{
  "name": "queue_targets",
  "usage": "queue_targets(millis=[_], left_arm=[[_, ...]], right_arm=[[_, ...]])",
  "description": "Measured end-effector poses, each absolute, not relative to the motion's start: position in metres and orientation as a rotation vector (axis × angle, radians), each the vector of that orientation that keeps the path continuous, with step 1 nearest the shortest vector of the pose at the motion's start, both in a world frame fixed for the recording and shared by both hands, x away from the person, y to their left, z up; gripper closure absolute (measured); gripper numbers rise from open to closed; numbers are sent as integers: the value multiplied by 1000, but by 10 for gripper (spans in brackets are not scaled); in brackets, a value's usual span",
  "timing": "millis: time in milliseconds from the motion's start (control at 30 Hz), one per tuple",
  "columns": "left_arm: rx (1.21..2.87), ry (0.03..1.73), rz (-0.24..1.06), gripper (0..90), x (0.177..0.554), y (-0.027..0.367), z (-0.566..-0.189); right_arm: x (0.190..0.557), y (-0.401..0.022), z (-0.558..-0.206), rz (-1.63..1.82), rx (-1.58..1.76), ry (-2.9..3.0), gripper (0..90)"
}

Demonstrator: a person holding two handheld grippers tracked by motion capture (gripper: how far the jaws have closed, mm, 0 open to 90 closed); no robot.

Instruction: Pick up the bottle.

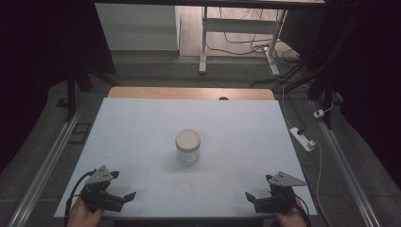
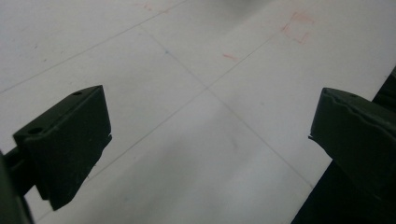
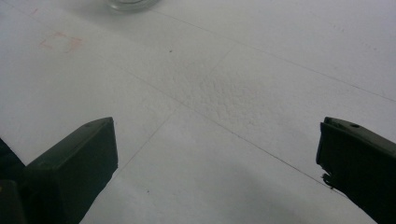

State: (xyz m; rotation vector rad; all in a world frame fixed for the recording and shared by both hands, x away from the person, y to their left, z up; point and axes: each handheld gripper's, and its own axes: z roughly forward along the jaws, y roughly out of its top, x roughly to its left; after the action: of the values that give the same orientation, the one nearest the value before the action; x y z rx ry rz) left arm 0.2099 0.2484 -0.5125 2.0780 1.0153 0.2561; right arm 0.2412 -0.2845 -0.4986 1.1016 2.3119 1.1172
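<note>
Both hand-held grippers point(image 1: 130, 195) point(image 1: 249, 196) flank the distant jar point(image 1: 187, 146).

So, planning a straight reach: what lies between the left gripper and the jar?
Nothing: in the high view the white tabletop between the left gripper and the lidded jar is bare.

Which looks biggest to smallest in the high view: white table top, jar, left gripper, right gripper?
1. White table top.
2. Left gripper and right gripper: alike, no ranking.
3. Jar: smallest, though farther from the camera.
</note>
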Motion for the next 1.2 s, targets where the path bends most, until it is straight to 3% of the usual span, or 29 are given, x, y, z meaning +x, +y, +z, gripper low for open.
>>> queue_targets(millis=[1200], left_arm=[[2128,834,233,0,287,186,-507]], right_arm=[[242,-284,-499,1113,1103,2317,0]])
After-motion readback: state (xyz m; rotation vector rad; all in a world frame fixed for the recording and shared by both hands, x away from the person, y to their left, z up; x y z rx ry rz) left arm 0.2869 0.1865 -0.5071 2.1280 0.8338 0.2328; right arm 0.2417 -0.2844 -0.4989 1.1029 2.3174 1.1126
